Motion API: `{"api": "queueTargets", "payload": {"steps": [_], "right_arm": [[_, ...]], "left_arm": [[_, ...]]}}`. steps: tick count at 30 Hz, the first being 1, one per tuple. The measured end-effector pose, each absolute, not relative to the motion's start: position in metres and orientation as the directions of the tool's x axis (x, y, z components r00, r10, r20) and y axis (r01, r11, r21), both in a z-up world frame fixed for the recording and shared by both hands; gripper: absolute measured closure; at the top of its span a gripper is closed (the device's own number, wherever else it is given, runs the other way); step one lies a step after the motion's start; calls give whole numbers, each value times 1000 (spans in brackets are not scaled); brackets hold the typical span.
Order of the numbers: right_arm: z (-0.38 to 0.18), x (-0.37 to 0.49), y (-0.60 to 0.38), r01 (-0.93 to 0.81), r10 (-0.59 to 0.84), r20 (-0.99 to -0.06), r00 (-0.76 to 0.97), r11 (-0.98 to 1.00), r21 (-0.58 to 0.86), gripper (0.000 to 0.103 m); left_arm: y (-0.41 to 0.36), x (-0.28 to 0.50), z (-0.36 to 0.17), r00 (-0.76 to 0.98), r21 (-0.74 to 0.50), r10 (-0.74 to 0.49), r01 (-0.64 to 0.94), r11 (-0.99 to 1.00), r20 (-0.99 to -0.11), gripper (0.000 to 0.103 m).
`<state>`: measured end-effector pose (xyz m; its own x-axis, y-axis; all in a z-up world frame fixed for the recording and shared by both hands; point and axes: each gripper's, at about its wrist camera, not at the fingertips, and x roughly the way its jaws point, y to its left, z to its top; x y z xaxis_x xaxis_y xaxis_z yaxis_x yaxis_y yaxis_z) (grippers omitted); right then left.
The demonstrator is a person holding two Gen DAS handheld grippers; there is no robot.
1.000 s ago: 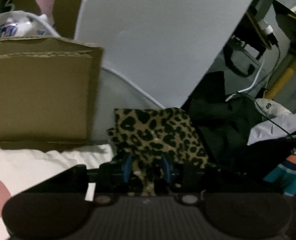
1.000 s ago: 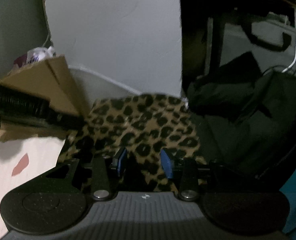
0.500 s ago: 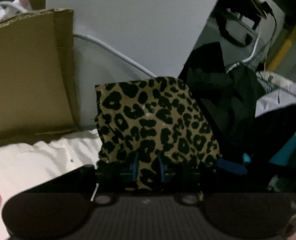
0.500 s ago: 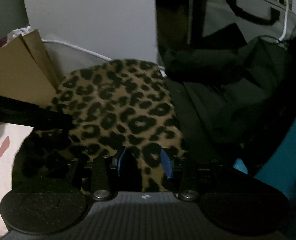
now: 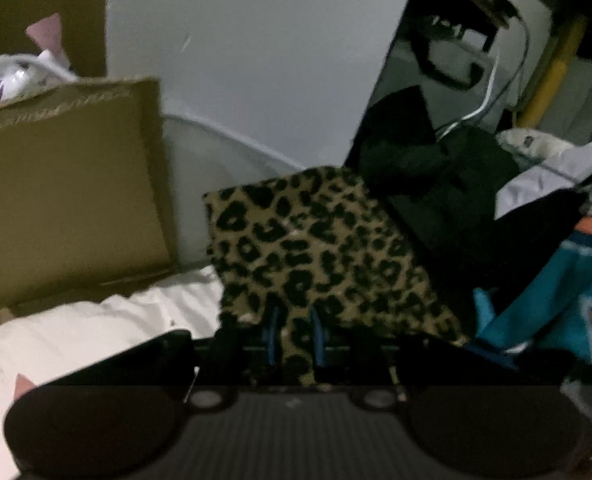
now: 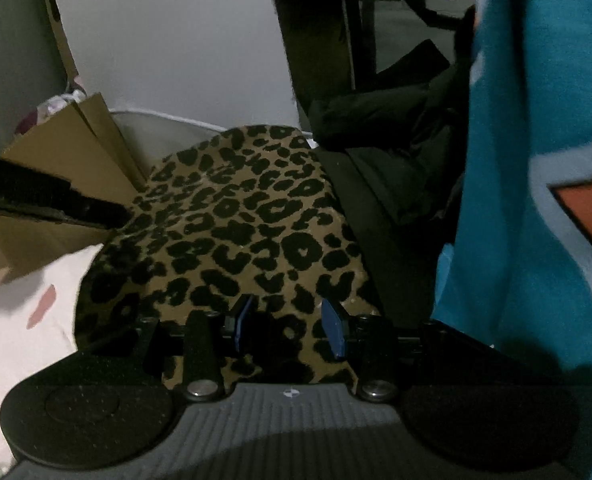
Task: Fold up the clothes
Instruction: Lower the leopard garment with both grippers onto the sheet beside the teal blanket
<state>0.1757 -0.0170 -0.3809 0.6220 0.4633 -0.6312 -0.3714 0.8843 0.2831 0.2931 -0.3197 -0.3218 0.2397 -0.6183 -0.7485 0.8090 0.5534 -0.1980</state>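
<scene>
The left gripper (image 5: 294,334) is pinching a fold of the tan, black-spotted leopard-print cloth (image 5: 320,248), which is lying at the far edge of the white bedding (image 5: 108,320). The right gripper (image 6: 288,328) is spread, jaws straddling the same cloth beside a teal jersey (image 6: 528,208).

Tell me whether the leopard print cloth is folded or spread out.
Cannot tell for sure. The leopard print cloth lies fairly smooth with a rounded outline, but its layers are hidden. The left gripper pinches its near edge.
</scene>
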Motion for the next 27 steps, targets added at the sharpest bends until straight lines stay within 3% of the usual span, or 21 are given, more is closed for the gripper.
{"api": "queueTargets", "payload": {"steps": [6,13,27], "right_arm": [[-371,169,-10,-408,509,-595,622,859,308,59],[-392,163,-7,-420,522,-637,567,849,322,59],[-406,156,-37,-378,472,-679,562,877,296,59]], "left_arm": [[-330,274,-328,191,-197,-626,846,496,-756,84],[-320,264,-362,203,-167,-589,842,513,-782,82],[-294,260,-370,228,-131,-546,831,541,-806,75]]}}
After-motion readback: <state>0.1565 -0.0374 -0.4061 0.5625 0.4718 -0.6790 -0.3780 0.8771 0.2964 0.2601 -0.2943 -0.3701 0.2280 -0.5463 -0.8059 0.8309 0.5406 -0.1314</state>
